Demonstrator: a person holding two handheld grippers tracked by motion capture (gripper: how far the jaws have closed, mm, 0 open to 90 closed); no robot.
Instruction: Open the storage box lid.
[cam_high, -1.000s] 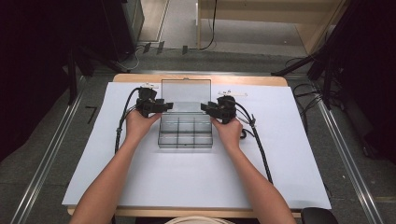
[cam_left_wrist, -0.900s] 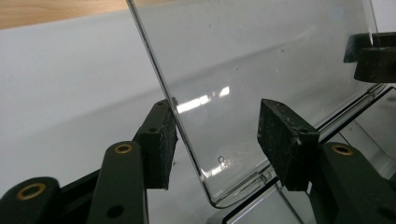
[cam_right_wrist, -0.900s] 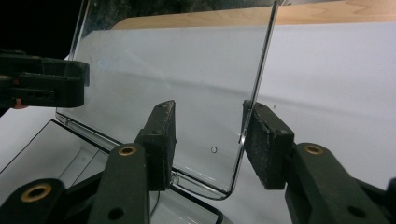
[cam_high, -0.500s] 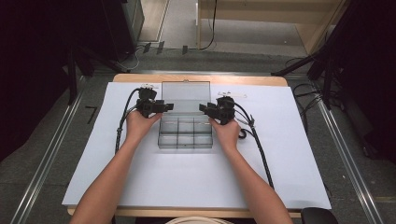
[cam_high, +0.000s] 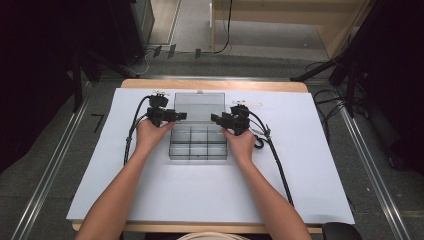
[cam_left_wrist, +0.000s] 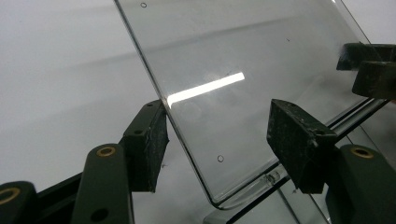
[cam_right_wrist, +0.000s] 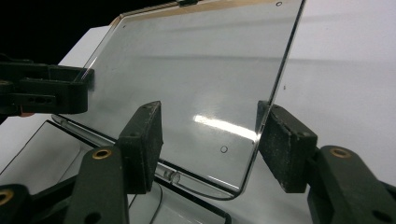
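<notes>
High view: a clear plastic compartment box (cam_high: 198, 144) lies open on the white sheet (cam_high: 210, 200) that covers the table, its lid (cam_high: 199, 106) swung back on the far side, away from the person.
Left gripper (cam_high: 175, 115): held at the box's left side, by the hinge line, jaws pointing inward toward the lid's near left corner.
Right gripper (cam_high: 216, 118): mirrored at the box's right side, jaws pointing inward toward the lid's near right corner.
Lid in the left gripper view: the transparent panel (cam_left_wrist: 243, 79) leans away, and its left edge runs down between the two black jaws to a rounded corner just above the hinge.
Left jaws: spread apart, having just been opening; the lid's edge sits right against the left pad (cam_left_wrist: 148, 144), though contact is hard to judge through the clear plastic, and the other pad (cam_left_wrist: 294, 140) stands well off the panel.
Lid in the right gripper view: the panel (cam_right_wrist: 196, 79) stands tilted, its right edge coming down just beside the right pad (cam_right_wrist: 282, 144).
Right jaws: also spread and just been opening, with the lid's corner between them and no squeeze on it.
Far gripper: each gripper view shows the other gripper's black jaws (cam_right_wrist: 51, 88) at the opposite edge of the lid.
</notes>
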